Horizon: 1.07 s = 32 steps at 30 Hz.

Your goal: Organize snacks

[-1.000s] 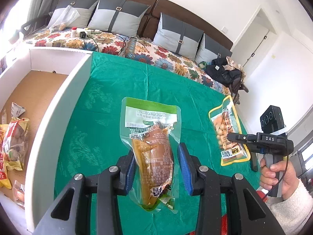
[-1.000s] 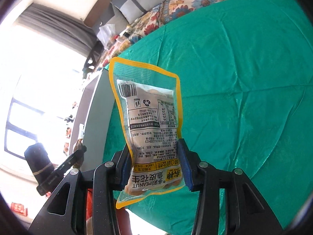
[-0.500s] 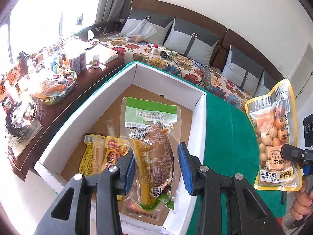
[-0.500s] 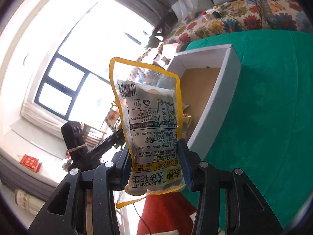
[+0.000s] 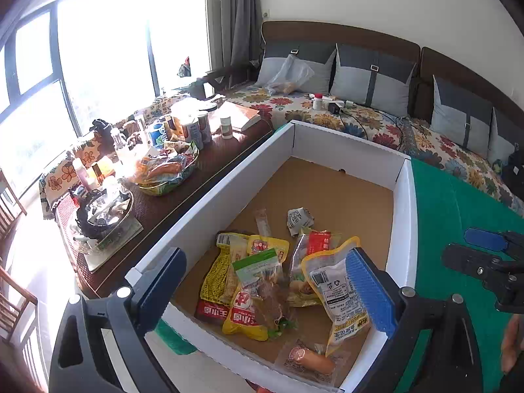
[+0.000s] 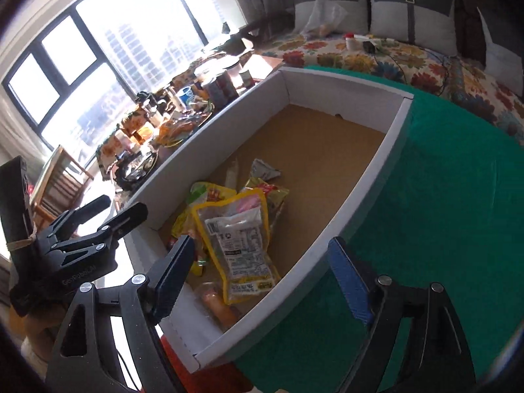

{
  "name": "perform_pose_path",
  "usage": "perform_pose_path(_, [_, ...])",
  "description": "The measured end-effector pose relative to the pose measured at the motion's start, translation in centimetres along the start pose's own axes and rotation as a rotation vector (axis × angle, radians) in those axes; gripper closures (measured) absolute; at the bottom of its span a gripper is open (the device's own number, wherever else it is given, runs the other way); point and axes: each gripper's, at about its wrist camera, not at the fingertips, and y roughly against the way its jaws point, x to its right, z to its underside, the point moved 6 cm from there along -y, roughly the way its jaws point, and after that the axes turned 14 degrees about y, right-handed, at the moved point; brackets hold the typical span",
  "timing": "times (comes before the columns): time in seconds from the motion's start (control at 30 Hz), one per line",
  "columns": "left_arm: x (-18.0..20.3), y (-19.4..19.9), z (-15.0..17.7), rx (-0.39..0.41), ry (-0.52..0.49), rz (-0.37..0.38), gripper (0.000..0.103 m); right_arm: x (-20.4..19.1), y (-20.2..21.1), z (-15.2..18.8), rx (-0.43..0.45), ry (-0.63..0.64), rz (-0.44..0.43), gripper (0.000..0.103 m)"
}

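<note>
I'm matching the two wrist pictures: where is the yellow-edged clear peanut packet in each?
Left wrist: yellow-edged clear peanut packet, lower right of centre, just left of the blue finger pad.
Right wrist: same packet, lower centre, label up.
Shared landmark: the white cardboard box with brown floor; the packet lies at its near end.

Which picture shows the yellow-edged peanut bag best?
The right wrist view: the peanut bag lies whole and unblocked in the box. In the left wrist view, a blue finger covers part of its side.
</note>
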Motion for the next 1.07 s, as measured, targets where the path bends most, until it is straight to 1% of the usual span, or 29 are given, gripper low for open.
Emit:
perform_pose_path(0.03, [0.1,0.9,-0.1,0.026,0.008,-0.028,0.0,0.1,0.5,-0.3,0.016,0.023,0.025,0.014])
perform_pose_path(0.1, [0.0,2.1,-0.5,0.075,0.028,-0.083,0.0,-0.3,1.7,-0.8,0.037,0.054,0.058,0.014])
perform_pose_path(0.13, [-0.1,2.5,-0.5,0.088,0.043,-0.091,0.0,-0.4,2.0,-1.1,0.04,0.06,0.068,0.014])
perform_pose_path(0.17, [-0.2,2.6,-0.5,0.084,0.059,-0.086,0.0,-0.5,2.4,-1.1,0.042,0.06,0.073,0.014])
perform_pose_path(0.27, [-0.4,2.2,-0.3,0.018,0.093,-0.052,0.0,-0.8,2.8,-1.2,0.045,0.054,0.076,0.014])
perform_pose_path(0.33, [-0.7,2.0,-0.1,0.001,0.098,-0.077,0.0,-1.1,2.6,-1.2,0.038,0.064,0.082,0.014])
perform_pose_path(0.4, [-1.1,1.8,0.2,-0.02,0.093,-0.125,0.0,-1.5,2.5,-1.1,0.033,0.078,0.089,0.014])
perform_pose_path(0.47, [-1.2,1.6,0.5,-0.039,0.083,-0.148,0.0,-1.8,2.3,-1.1,0.024,0.089,0.091,0.014])
perform_pose_path(0.57, [-1.3,1.8,0.5,-0.014,0.067,-0.169,0.0,-2.3,2.0,-1.1,0.015,0.097,0.088,0.014])
perform_pose_path(0.63, [-1.3,2.1,0.5,-0.004,0.061,-0.174,0.0,-2.6,1.9,-1.2,0.014,0.102,0.087,0.014])
perform_pose_path(0.87, [-1.4,2.0,0.6,-0.007,0.065,-0.168,0.0,-3.3,1.3,-1.3,-0.001,0.121,0.097,0.014])
perform_pose_path(0.97, [-1.3,1.9,0.8,-0.03,0.077,-0.148,0.0,-3.3,1.2,-1.3,-0.004,0.12,0.098,0.014])
perform_pose_path(1.07, [-1.3,2.2,0.9,-0.018,0.089,-0.128,0.0,-3.6,0.8,-1.2,-0.01,0.115,0.094,0.014])
